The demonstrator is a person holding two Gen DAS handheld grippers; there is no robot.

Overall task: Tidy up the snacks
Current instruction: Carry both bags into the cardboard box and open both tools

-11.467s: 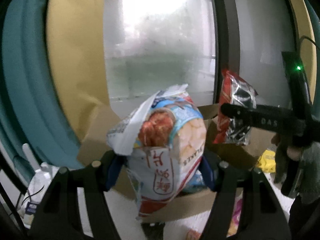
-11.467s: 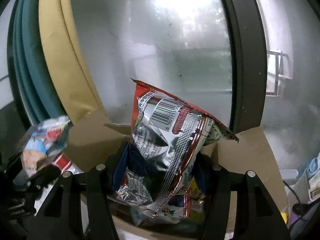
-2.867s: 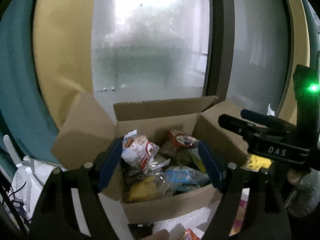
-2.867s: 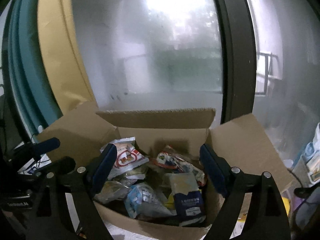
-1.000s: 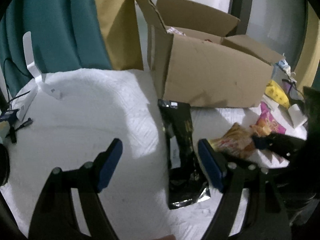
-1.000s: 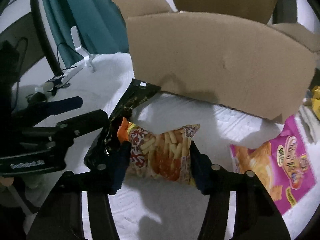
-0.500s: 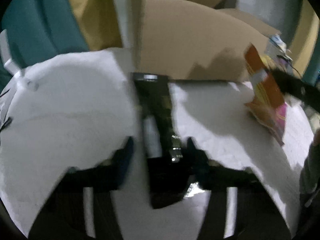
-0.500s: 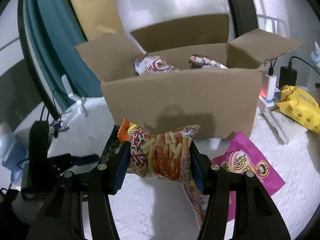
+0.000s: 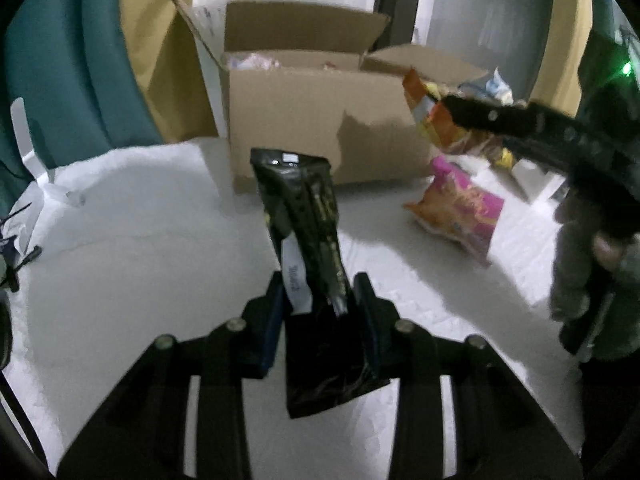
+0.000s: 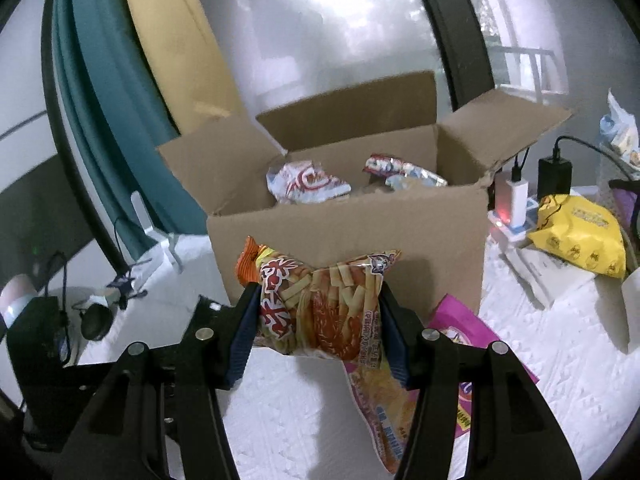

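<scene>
The open cardboard box (image 10: 348, 236) stands on the white textured surface (image 9: 120, 232), straight ahead of both claws, with several snack packets showing above its rim. Just beyond the right gripper (image 10: 318, 320), low between it and the box, a pink snack bag (image 10: 460, 336) lies flat on the surface; off to that claw's right a yellow bag (image 10: 576, 232) rests near the chargers. The right gripper is clamped on an orange fries packet (image 10: 320, 308), pads pressing both sides, the packet raised clear of the surface in front of the box's near wall. The left gripper (image 9: 318, 312) has just been closing its jaws, and they now pinch the lower part of a black snack pouch (image 9: 308, 216), which sticks up and forward from the claw toward the box, its top end tilted slightly left.
</scene>
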